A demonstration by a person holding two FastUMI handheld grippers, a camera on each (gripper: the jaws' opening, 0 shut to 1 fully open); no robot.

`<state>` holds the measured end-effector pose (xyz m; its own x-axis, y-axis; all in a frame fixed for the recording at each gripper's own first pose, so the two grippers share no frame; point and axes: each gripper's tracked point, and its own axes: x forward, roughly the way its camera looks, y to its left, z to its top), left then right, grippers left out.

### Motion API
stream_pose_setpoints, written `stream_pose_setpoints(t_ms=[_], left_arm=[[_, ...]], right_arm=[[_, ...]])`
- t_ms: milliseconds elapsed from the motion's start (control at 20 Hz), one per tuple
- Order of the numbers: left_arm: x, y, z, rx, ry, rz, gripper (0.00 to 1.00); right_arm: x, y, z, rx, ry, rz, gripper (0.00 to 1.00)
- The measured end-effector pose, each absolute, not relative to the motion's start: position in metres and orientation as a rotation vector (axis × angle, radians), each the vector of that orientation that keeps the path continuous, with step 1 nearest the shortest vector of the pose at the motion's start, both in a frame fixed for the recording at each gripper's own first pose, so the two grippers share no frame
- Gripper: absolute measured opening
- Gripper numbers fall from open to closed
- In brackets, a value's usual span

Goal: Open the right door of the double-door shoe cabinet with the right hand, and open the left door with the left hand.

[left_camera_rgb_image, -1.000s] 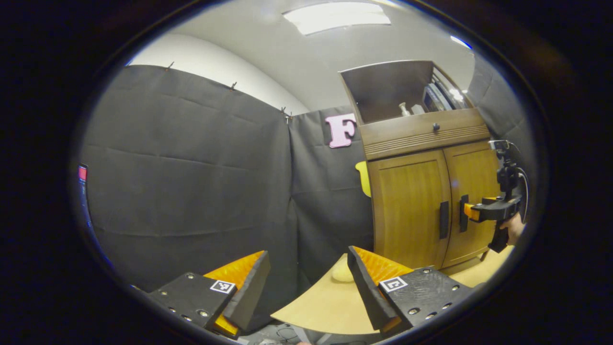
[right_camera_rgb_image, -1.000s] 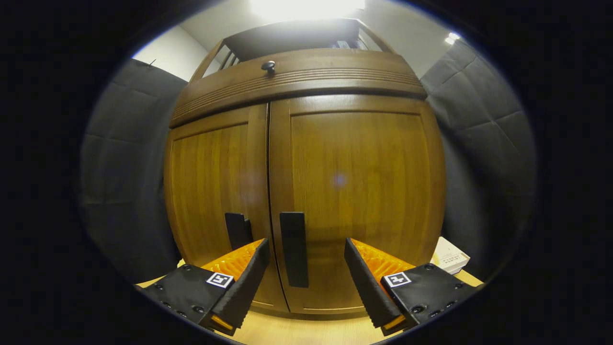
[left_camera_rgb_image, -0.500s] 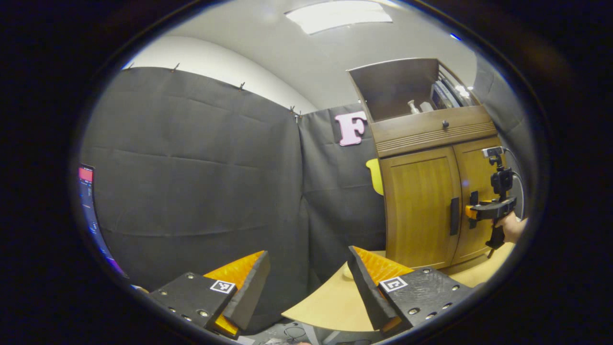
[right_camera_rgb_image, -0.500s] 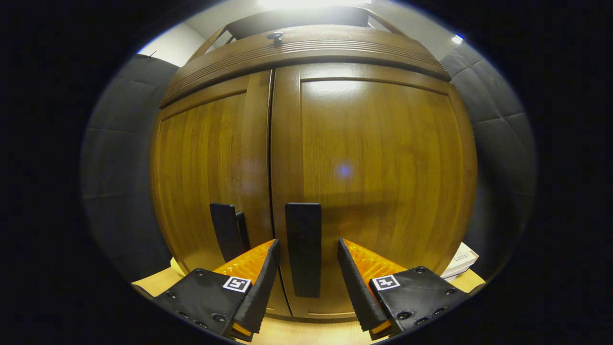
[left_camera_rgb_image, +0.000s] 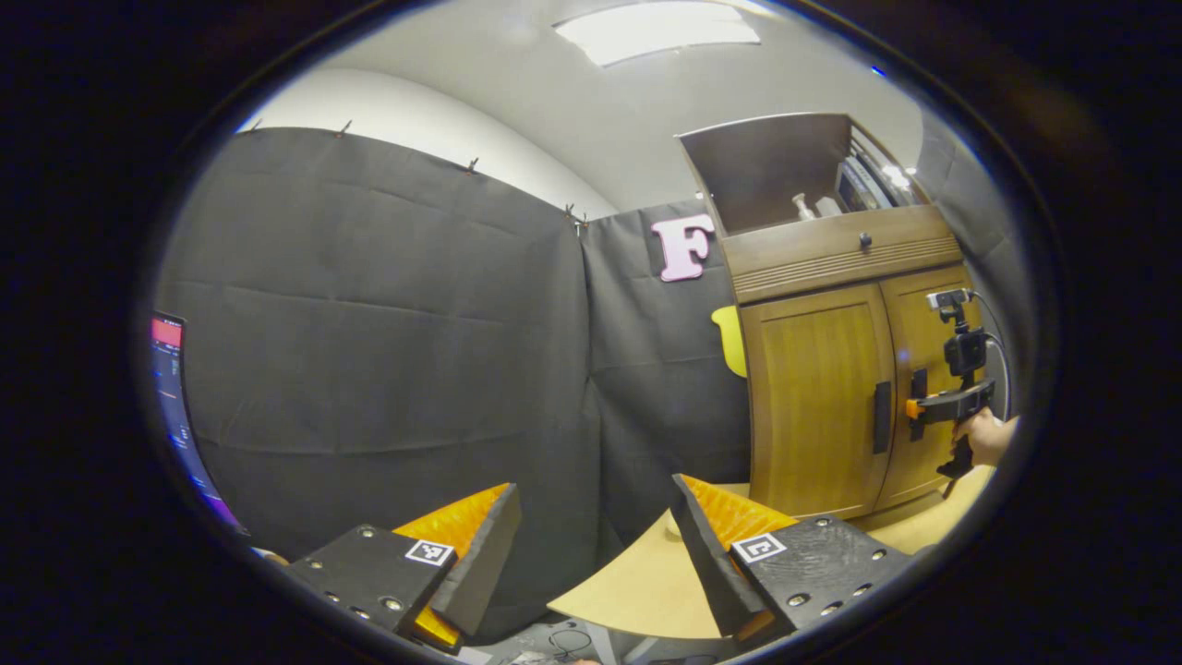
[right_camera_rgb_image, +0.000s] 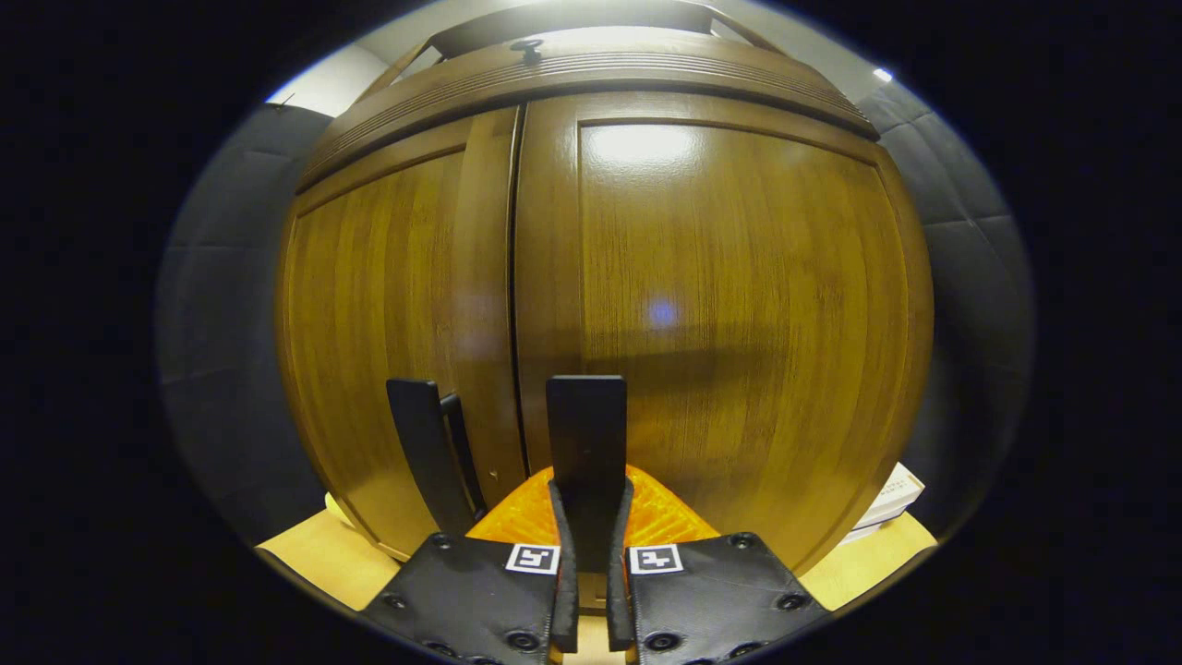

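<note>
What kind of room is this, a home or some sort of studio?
Probably a staged recording booth, not a home: black cloth walls hang around a wooden shoe cabinet standing on a light tabletop, and a screen glows at the edge.

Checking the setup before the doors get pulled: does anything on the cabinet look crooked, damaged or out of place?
Nothing stands out. Both doors sit closed and flush, and the right gripper is shut squarely on the right door handle.
</note>
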<state>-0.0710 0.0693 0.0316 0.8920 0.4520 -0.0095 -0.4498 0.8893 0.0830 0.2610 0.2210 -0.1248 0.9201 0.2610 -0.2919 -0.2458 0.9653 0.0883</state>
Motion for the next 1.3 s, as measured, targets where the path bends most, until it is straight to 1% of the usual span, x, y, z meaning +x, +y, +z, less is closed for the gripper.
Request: stream_pose_setpoints(t_ms=[200, 250, 300, 400, 1200, 1250, 1300], left_arm=[[-0.068, 0.068, 0.032, 0.078, 0.019, 0.435, 0.94], [-0.067, 0.066, 0.032, 0.075, 0.018, 0.425, 0.93], [-0.066, 0.066, 0.033, 0.072, 0.017, 0.417, 0.93], [-0.064, 0.065, 0.032, 0.067, 0.016, 0.400, 0.92], [-0.046, 0.054, 0.035, 0.059, -0.017, 0.209, 0.94], [-0.047, 0.053, 0.036, 0.058, -0.019, 0.199, 0.94], [-0.047, 0.052, 0.036, 0.056, -0.019, 0.188, 0.94]], right_arm=[[0.253, 0.219, -0.118, 0.062, 0.312, 0.279, 0.13], [0.248, 0.218, -0.117, 0.065, 0.312, 0.285, 0.11], [0.241, 0.216, -0.118, 0.066, 0.310, 0.290, 0.13], [0.233, 0.213, -0.117, 0.067, 0.310, 0.301, 0.13], [0.166, 0.176, -0.104, 0.085, 0.312, 0.373, 0.13], [0.162, 0.172, -0.103, 0.088, 0.314, 0.375, 0.10], [0.157, 0.169, -0.103, 0.090, 0.316, 0.378, 0.14]])
